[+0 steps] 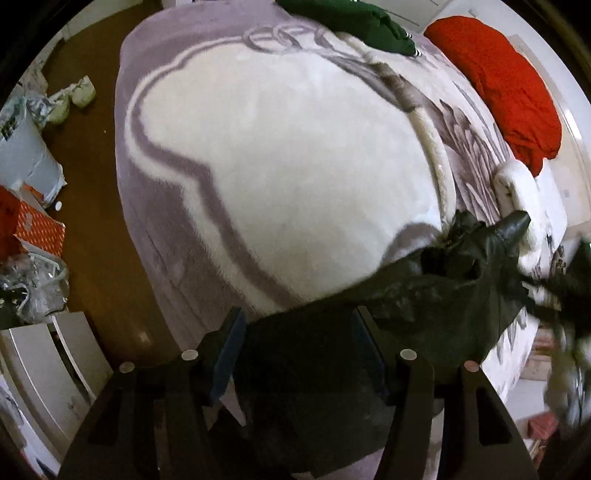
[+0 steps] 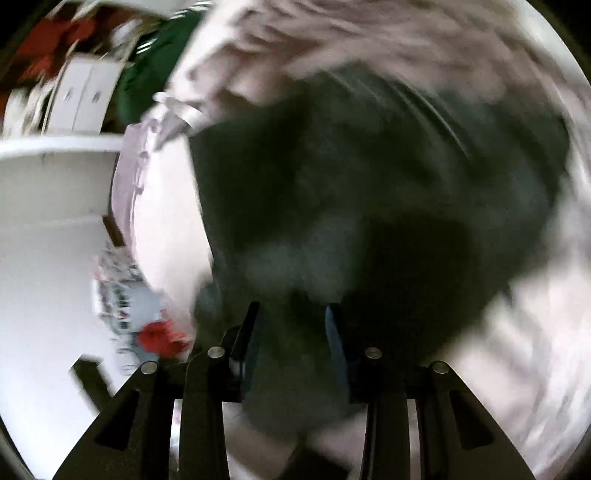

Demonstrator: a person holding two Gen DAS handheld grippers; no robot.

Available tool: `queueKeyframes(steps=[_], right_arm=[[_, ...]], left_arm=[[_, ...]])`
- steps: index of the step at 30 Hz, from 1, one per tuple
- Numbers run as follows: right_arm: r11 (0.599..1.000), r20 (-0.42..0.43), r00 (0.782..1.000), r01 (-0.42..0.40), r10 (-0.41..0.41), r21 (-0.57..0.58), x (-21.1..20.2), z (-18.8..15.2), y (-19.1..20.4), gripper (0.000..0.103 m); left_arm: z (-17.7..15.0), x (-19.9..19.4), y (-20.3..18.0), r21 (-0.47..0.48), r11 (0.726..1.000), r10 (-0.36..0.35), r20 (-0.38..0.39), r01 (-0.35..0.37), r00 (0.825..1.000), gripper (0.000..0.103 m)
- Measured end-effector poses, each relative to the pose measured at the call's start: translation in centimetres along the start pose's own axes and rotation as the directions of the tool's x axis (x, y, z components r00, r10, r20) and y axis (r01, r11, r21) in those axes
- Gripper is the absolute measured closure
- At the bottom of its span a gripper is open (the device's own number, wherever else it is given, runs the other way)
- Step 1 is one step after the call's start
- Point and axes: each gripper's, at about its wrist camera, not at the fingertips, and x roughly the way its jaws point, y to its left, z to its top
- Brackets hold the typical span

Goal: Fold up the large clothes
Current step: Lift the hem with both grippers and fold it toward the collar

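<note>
A dark, nearly black garment [image 1: 436, 295] lies crumpled at the lower right of the left wrist view, on the bed's cream-and-mauve blanket [image 1: 280, 177]. In the right wrist view it fills the centre, blurred.

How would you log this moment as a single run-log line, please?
stage: handling dark garment over blanketed bed | left gripper: open around it | right gripper: open, view blurred | aside: green garment, red garment

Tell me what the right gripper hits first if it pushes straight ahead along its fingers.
Most likely the dark garment: it fills the view ahead of the right gripper and lies between the fingers. The picture is motion-blurred, so depth is uncertain.
</note>
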Motion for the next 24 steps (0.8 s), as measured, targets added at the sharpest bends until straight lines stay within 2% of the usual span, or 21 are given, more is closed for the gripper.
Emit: queueKeyframes(steps=[2,3,4,5,7,8,9,11,13,14,17,18,19,20,22,24], right_arm=[[0.994,0.013,0.996,0.088,-0.087,-0.067,2.6,4.6,2.0,0.066],[0.986,-0.012,0.990,0.138,-0.140,-0.088,4.5,6.6,3.5,0.066],[0.981,-0.040,0.984,0.171,-0.175,-0.095,6.8,9.0,3.1,0.066],[0.977,-0.041,0.980,0.189,-0.194,-0.101,8.2,10.1,2.8,0.067],[0.971,-0.013,0.978,0.205,-0.208,-0.121,8.6,10.8,3.0,0.068],[0.971,-0.032,0.977,0.205,-0.211,-0.126,8.6,11.1,3.1,0.068],[0.973,-0.046,0.978,0.195,-0.202,-0.121,8.1,10.9,2.8,0.067],[0.984,-0.059,0.987,0.140,-0.147,-0.106,6.0,9.7,-0.4,0.067],[0.996,-0.052,0.996,0.062,-0.066,-0.070,3.3,9.1,-1.8,0.064],[0.998,-0.038,0.998,0.041,-0.043,-0.052,1.7,8.6,-2.7,0.055],[1.000,0.036,0.999,0.016,-0.016,0.012,-2.8,7.0,-6.4,0.051],[0.999,0.053,0.999,0.008,-0.010,0.036,-4.2,6.5,-8.5,0.051],[0.998,0.071,0.997,0.007,-0.012,0.068,-5.4,6.1,-10.2,0.050],[0.995,0.089,0.996,0.006,-0.015,0.101,-6.4,6.1,-12.5,0.045],[0.987,0.090,0.996,-0.016,0.001,0.160,-7.1,5.1,-17.1,0.037],[0.972,0.066,0.997,-0.045,0.030,0.229,-6.6,4.5,-21.6,0.037]], left_arm=[[0.2,0.0,0.0,-0.017,1.000,0.006,0.011,-0.006,1.000,0.046],[0.3,0.0,-0.1,-0.028,0.999,0.016,0.017,-0.016,1.000,0.046],[0.3,-0.2,-0.2,-0.034,0.999,0.034,0.021,-0.033,0.999,0.046],[0.4,-0.2,-0.4,-0.035,0.999,0.036,0.026,-0.035,0.999,0.046],[0.4,-0.7,-1.2,-0.030,0.997,0.070,0.054,-0.068,0.996,0.046],[0.4,-1.0,-1.9,-0.027,0.997,0.069,0.067,-0.068,0.995,0.046],[0.4,-1.3,-2.6,-0.029,0.999,0.046,0.079,-0.044,0.996,0.046],[0.2,-1.9,-4.1,-0.027,1.000,-0.010,0.090,0.012,0.996,0.046],[0.2,-1.7,-6.6,-0.007,0.995,-0.098,0.090,0.099,0.991,0.046],[0.2,-1.3,-7.8,0.001,0.990,-0.138,0.085,0.139,0.987,0.046],[0.2,1.8,-11.8,0.048,0.963,-0.266,0.039,0.264,0.963,0.047],[0.3,3.8,-12.8,0.044,0.958,-0.283,0.003,0.283,0.959,0.050],[0.5,6.1,-13.4,0.034,0.962,-0.271,-0.031,0.272,0.962,0.056],[0.7,7.8,-13.6,0.025,0.966,-0.257,-0.054,0.259,0.965,0.063],[1.1,12.7,-13.0,-0.004,0.975,-0.222,-0.108,0.223,0.969,0.063],[1.1,14.5,-12.4,-0.011,0.971,-0.237,-0.112,0.238,0.965,0.061]])
